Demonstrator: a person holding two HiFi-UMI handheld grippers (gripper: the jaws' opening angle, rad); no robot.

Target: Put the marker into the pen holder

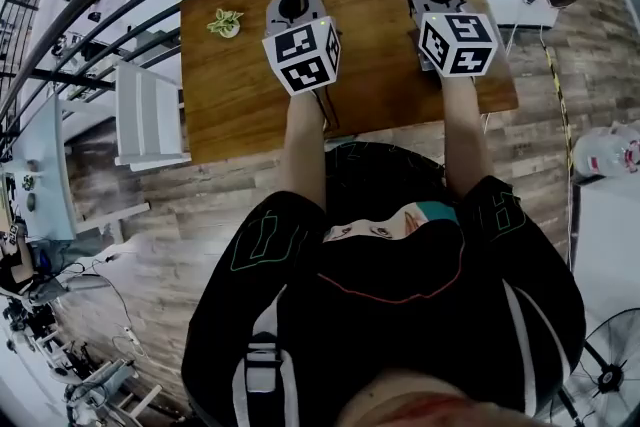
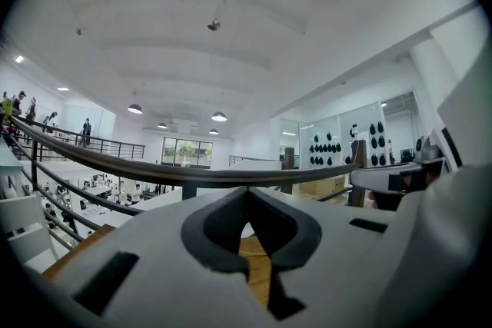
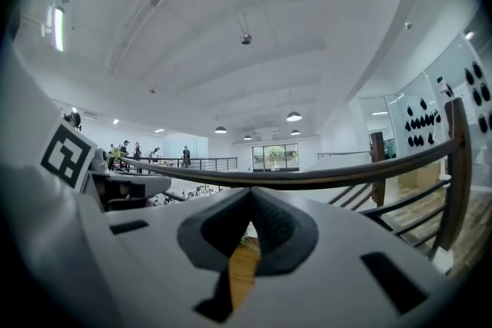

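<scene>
Large open-plan workshop hall, mezzanine railing (image 2: 192,174), pendant lamps (image 2: 219,117), workbenches below (image 2: 96,188)

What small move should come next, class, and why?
Probably tip both down toward the table. The left hand-held gripper and the right hand-held gripper are shut and empty. Both look mostly over the railing at the ceiling, and no marker or pen holder shows in any view.
</scene>
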